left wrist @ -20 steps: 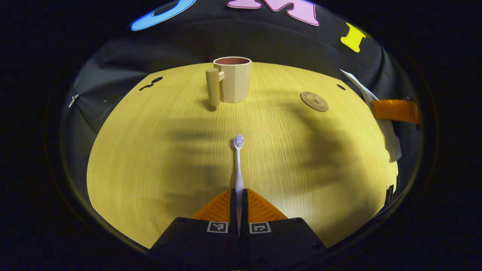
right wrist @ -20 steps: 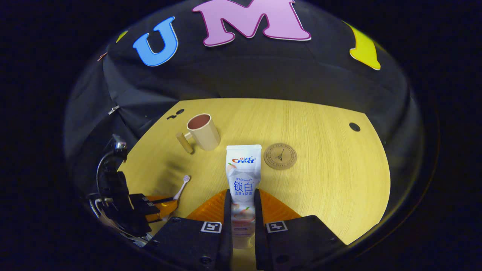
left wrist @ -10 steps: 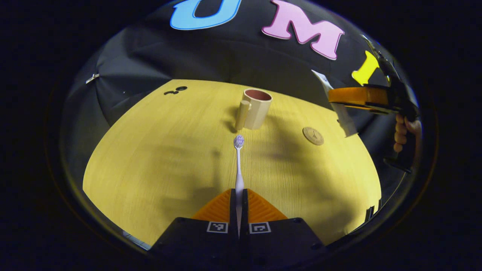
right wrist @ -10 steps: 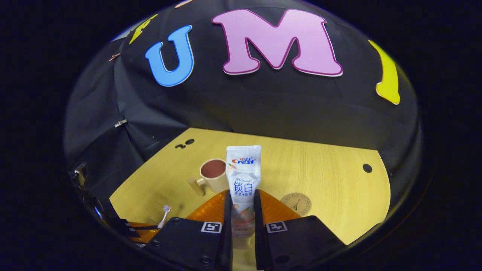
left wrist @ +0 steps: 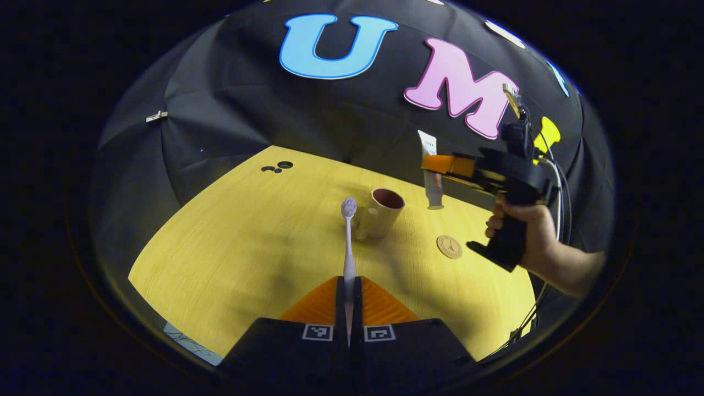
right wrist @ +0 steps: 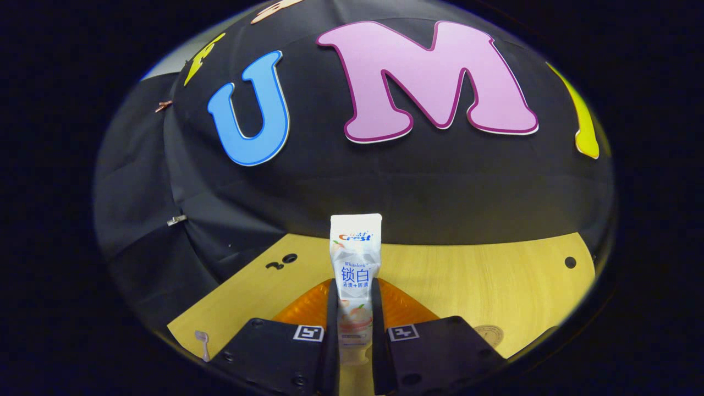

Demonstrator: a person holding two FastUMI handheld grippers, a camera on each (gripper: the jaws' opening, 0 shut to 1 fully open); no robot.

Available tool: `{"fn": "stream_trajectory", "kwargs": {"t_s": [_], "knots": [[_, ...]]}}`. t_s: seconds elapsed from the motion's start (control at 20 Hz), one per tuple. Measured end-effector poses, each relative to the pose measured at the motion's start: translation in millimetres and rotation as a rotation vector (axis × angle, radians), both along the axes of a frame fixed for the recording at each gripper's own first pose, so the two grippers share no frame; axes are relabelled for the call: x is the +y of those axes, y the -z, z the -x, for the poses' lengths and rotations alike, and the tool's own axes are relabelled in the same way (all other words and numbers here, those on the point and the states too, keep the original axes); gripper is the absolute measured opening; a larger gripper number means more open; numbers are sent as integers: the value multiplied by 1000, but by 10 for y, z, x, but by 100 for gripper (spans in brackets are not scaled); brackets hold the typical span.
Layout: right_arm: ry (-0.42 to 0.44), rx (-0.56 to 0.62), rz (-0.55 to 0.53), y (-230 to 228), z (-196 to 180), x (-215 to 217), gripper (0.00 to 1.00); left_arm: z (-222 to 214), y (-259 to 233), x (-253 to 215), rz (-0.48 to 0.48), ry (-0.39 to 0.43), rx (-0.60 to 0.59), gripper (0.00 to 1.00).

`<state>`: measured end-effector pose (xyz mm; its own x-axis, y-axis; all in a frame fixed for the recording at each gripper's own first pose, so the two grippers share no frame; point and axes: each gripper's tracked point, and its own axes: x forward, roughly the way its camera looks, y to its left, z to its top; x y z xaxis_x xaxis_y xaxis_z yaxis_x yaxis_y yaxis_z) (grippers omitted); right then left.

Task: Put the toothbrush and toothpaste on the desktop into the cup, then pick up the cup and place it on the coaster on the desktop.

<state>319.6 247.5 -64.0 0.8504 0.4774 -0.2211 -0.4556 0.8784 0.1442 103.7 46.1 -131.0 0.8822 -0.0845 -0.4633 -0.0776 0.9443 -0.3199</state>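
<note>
1. Left gripper view, far left: the yellow wooden desktop (left wrist: 231,242) runs up to the black cloth wall; small dark holes (left wrist: 278,165) lie near its far edge.
2. Centre: the left gripper (left wrist: 349,289) has its two fingers pressed together on the handle of the toothbrush (left wrist: 348,242), pinching it. The brush points forward and is lifted off the desktop, with its bristle head seen just left of the cup.
3. Right of centre: the beige cup (left wrist: 380,212) stands upright on the desktop, its opening showing a reddish interior; its handle faces the toothbrush.
4. Further right: the round coaster (left wrist: 449,247) lies flat on the desktop, apart from the cup.
5. Far right: a hand (left wrist: 525,231) holds the right gripper (left wrist: 435,165) above the desktop. The toothpaste (left wrist: 430,168) hangs upright in it, cap end down, above and to the right of the cup.
6. Right gripper view, lower left: the toothbrush head (right wrist: 202,336) shows at the desktop's (right wrist: 495,275) near corner.
7. Centre: the right gripper (right wrist: 355,308) pinches the toothpaste tube (right wrist: 356,264) between both fingers, the flat crimped end pointing forward against the cloth wall.
8. Lower right: the coaster (right wrist: 489,334) shows partly, beside the gripper body.
</note>
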Motion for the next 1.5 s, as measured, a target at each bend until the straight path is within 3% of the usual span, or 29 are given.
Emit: {"fn": "stream_trajectory", "kwargs": {"t_s": [0.35,0.5,0.8,1.0,1.1,1.2,1.25,1.3,1.35,1.5], "knots": [[41,-79,-80,129,-456,330,27,-177,-127,245,36,-35,-78,6],[34,-112,-55,301,-576,415,27,-300,-105,287,65,-47,-99,6],[4,-93,-29,673,-553,516,28,-427,13,240,98,-44,-109,6],[-21,-97,-20,731,-490,558,35,-490,10,168,93,-26,-107,6],[-24,-97,-19,747,-442,524,43,-503,-9,135,92,-20,-113,6],[-26,-91,-32,729,-379,478,70,-502,-26,117,91,-17,-121,6],[-20,-83,-34,726,-352,423,72,-518,-36,103,90,-17,-124,6],[-15,-72,-34,726,-347,376,87,-525,-45,96,91,-20,-130,6],[-7,-66,-33,712,-328,309,96,-545,-76,90,96,-23,-141,6],[31,-66,-32,624,-282,33,98,-661,-209,36,122,-27,-186,6]]}}
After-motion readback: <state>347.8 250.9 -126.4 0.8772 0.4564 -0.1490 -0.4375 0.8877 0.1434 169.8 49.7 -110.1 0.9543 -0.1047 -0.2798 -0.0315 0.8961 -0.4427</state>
